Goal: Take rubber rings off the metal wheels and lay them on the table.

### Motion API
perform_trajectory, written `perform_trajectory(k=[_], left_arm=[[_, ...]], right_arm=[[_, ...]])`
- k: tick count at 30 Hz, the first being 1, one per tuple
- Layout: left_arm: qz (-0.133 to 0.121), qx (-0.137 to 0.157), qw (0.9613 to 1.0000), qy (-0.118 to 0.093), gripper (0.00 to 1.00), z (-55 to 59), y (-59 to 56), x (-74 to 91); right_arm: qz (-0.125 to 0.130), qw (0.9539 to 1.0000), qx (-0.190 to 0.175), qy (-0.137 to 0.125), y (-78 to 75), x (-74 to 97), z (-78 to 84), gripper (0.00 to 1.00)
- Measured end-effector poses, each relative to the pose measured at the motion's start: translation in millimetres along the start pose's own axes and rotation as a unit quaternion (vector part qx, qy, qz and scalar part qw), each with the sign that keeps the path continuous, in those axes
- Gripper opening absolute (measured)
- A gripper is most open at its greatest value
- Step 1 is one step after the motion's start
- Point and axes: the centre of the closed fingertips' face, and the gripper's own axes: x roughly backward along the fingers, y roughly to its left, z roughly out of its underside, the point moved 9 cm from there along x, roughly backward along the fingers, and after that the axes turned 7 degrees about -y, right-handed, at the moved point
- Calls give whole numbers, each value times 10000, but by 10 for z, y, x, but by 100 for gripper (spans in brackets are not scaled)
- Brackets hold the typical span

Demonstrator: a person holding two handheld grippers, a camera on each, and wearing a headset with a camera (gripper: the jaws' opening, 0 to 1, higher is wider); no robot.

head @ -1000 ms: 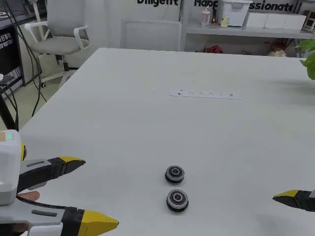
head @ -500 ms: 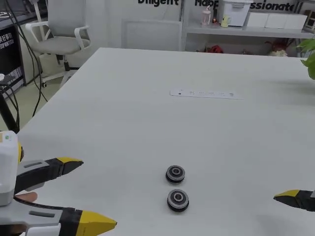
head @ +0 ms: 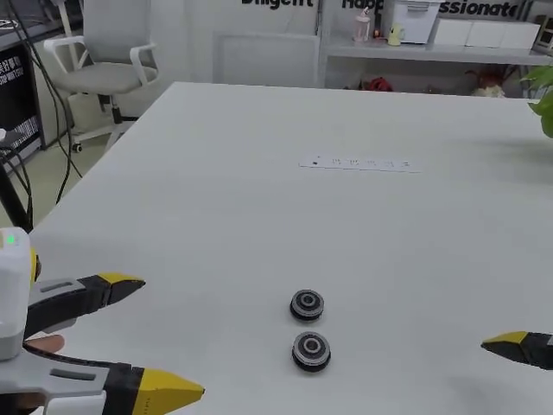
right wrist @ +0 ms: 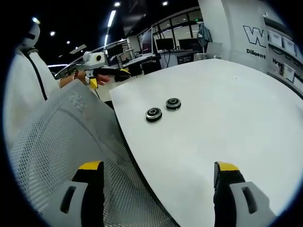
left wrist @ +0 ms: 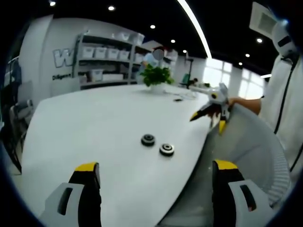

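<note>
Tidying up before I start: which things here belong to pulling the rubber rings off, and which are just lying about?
For the job: far wheel, near wheel, each with its dark rubber ring on; left gripper and right gripper, both open; table.
Just lying about: power strip, office chair, plant.

We hold the left gripper (head: 173, 337) low at our left side, its yellow-tipped fingers (head: 164, 393) spread wide with nothing between them. Our right gripper (right wrist: 158, 171) sits out to our right, likewise gaping and empty.
</note>
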Motion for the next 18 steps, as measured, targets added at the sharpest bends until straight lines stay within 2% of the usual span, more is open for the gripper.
perform_trajectory(k=[18], left_arm=[[-45, 17, 10000, -41, 100, 3, 7, 21]], right_arm=[[17, 10000, -44, -7, 0, 15, 6, 92]])
